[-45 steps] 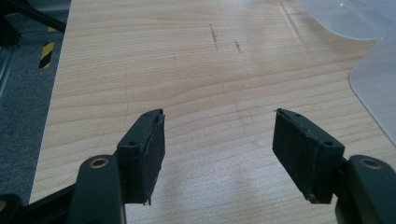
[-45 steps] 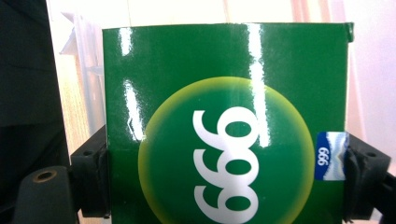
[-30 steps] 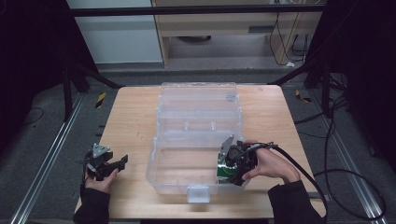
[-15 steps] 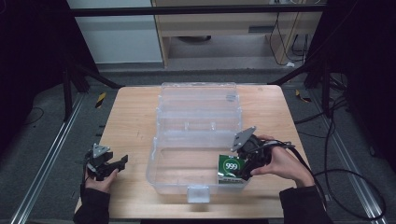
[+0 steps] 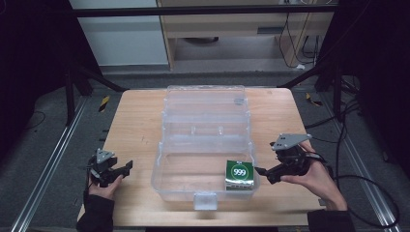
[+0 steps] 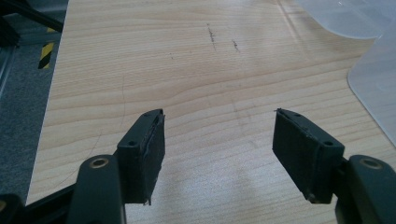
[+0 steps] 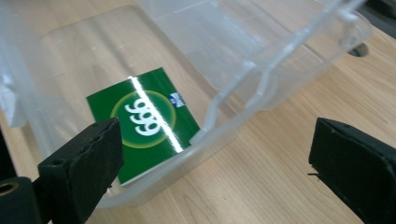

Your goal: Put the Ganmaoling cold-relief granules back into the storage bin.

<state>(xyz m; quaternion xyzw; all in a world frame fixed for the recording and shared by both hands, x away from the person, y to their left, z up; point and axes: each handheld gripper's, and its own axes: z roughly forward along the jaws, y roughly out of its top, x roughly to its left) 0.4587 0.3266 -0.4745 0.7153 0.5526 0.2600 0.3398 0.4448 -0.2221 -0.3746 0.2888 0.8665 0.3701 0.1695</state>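
1. One green packet marked 999: flat inside the box, in its near right corner.
2. One clear plastic box, lid open, mid-surface.
3. Right gripper: just right of the box, jaws newly spread, empty.
4. Left gripper: near left corner, jaws spread, empty.

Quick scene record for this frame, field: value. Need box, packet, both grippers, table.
box: clear plastic box, lid open and folded back, mid-table
packet: green packet marked 999, lying flat in the box's near right corner
right gripper: right gripper outside the box's right wall, jaws just been opening, nothing between them
left gripper: left gripper open, held near the table's left edge, apart from the box
table: wooden table
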